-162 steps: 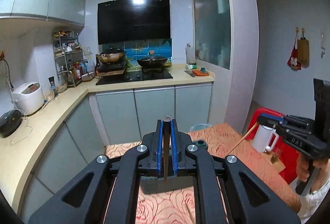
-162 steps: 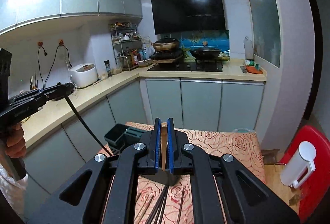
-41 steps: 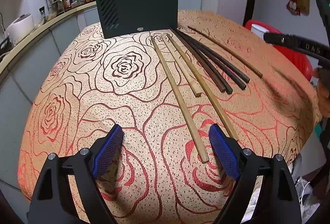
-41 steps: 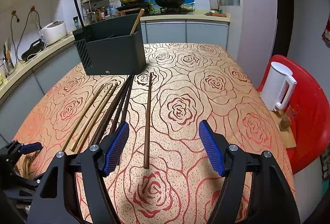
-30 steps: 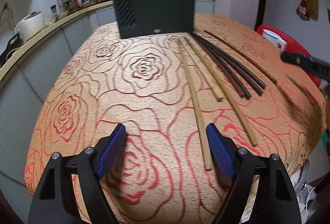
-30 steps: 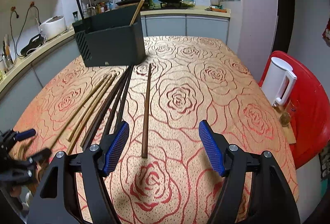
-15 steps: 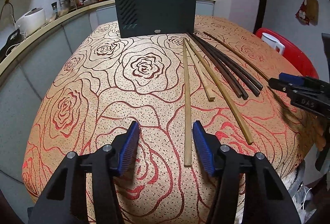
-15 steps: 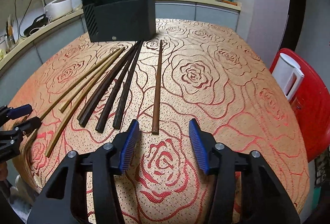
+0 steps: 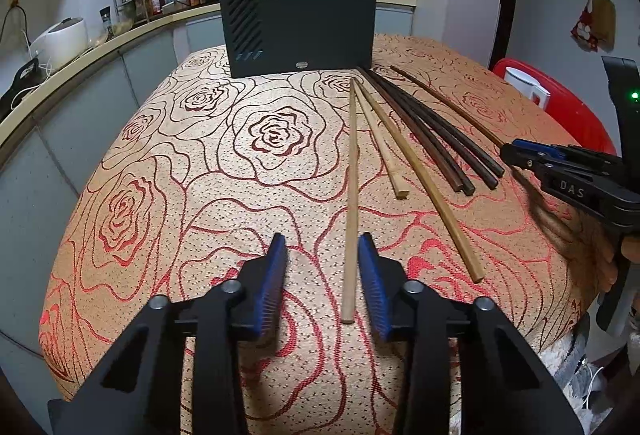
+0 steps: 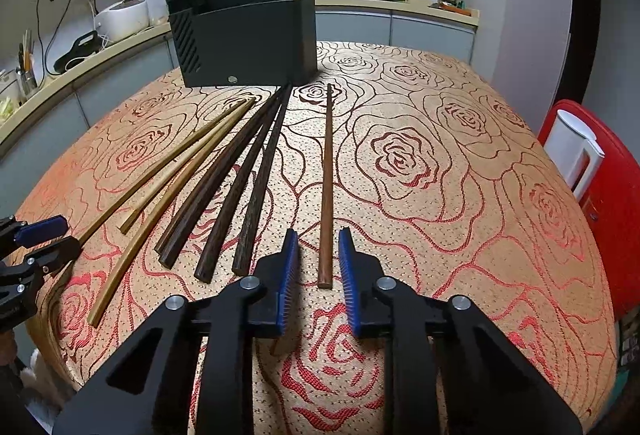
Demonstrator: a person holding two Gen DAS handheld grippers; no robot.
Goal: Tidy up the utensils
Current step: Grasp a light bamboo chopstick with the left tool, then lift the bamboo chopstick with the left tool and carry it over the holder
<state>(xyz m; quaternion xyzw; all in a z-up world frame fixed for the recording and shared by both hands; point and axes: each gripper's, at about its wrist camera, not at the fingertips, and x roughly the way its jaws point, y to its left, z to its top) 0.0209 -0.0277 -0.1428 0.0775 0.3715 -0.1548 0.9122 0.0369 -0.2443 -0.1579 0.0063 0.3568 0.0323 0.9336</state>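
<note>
1. Step in hand: picking up two chopsticks at once, one per tool, off the worktop (image 9: 168, 171).
2. Left tool (image 9: 322, 275): jaws just been closing, apart yet, straddling the near end of the pale stick (image 9: 351, 203); stick close by the right-hand pad, no pinch visible.
3. Right tool (image 10: 319, 263): jaws just been closing too, a narrow gap left, the brown stick (image 10: 327, 179) lying between, pads not yet pressing.
4. Elsewhere on the cloth: two more pale sticks (image 9: 416, 171) and a bundle of dark sticks (image 10: 240, 187), fanned out between the two being picked.
5. Holder (image 10: 244, 31) upright at the far end of the worktop, with a dark stick and a pale stick leaning inside.
6. Next move, by judgement: finish closing until both pads bite, lift each end clear, carry to the holder, tip upright, drop in.
7. Risk: thin round stick rolling out of a half-closed grip, or lying too flat on the cloth to catch.
</note>
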